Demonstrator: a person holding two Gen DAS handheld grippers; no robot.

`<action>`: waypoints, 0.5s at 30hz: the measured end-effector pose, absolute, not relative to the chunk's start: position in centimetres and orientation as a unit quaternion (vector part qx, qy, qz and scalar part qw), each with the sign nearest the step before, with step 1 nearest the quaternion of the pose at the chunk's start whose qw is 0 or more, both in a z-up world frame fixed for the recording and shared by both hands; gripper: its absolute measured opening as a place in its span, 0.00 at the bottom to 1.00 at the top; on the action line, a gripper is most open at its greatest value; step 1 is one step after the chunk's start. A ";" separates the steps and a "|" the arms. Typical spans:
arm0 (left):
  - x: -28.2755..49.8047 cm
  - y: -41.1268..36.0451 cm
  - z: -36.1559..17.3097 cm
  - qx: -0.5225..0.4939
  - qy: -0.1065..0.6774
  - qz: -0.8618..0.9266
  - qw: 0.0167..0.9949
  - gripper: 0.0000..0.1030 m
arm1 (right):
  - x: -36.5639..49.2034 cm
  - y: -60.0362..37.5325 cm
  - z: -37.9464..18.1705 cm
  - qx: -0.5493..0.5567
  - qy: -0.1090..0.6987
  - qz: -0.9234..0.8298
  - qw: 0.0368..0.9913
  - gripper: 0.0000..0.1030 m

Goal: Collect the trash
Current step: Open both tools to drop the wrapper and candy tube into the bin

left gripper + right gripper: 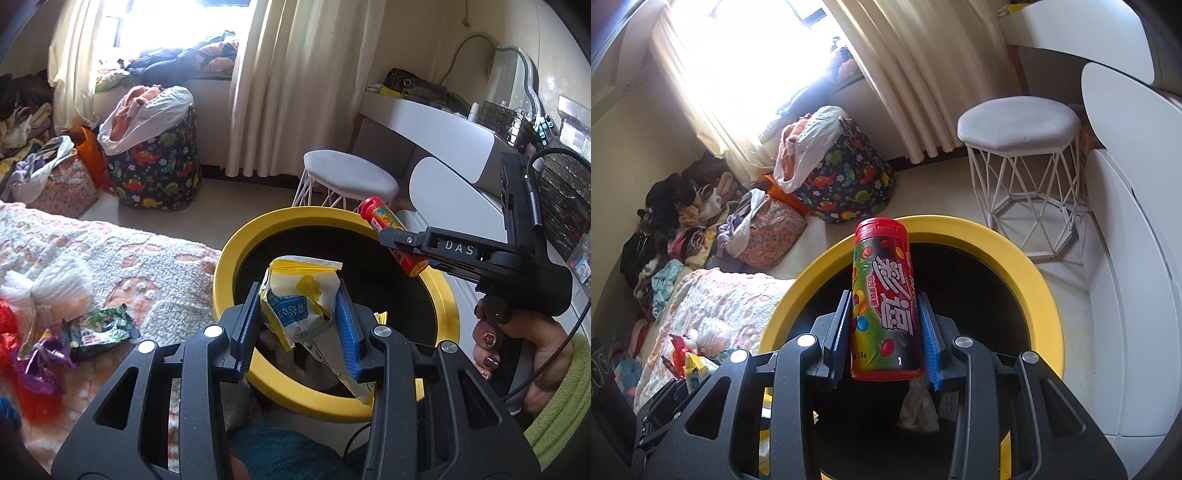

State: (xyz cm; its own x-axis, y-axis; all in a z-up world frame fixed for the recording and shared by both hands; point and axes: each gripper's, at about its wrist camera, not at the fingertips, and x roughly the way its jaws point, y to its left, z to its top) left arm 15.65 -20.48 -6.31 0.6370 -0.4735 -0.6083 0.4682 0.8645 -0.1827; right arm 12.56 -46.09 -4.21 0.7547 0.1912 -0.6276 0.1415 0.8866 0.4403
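Observation:
My left gripper is shut on a crumpled white, yellow and blue snack wrapper, held over the dark mouth of a yellow-rimmed bin. My right gripper is shut on a red-capped candy canister with colourful sweets on its label, also above the yellow-rimmed bin. In the left wrist view the right gripper reaches in from the right with the candy canister over the bin's far rim; a hand in a green sleeve holds it. Crumpled paper lies inside the bin.
More wrappers lie on a fluffy patterned blanket left of the bin. A white wire-frame stool stands beyond it, white furniture to the right. A dinosaur-print bag and piled clothes sit by the curtains.

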 end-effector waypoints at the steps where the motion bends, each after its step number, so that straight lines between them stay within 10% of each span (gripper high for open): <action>1: 15.9 -20.6 -6.4 -0.003 0.338 -0.263 0.904 0.31 | 12.6 -46.2 -4.3 0.238 0.350 0.012 0.906 0.34; 8: 16.2 -19.3 -6.3 -0.026 0.330 -0.235 0.914 0.90 | 12.7 -46.7 -4.6 0.239 0.349 -0.004 0.906 0.61; 15: 15.6 -16.7 -5.6 -0.051 0.324 -0.202 0.923 0.89 | 12.7 -45.3 -3.8 0.217 0.341 0.003 0.915 0.66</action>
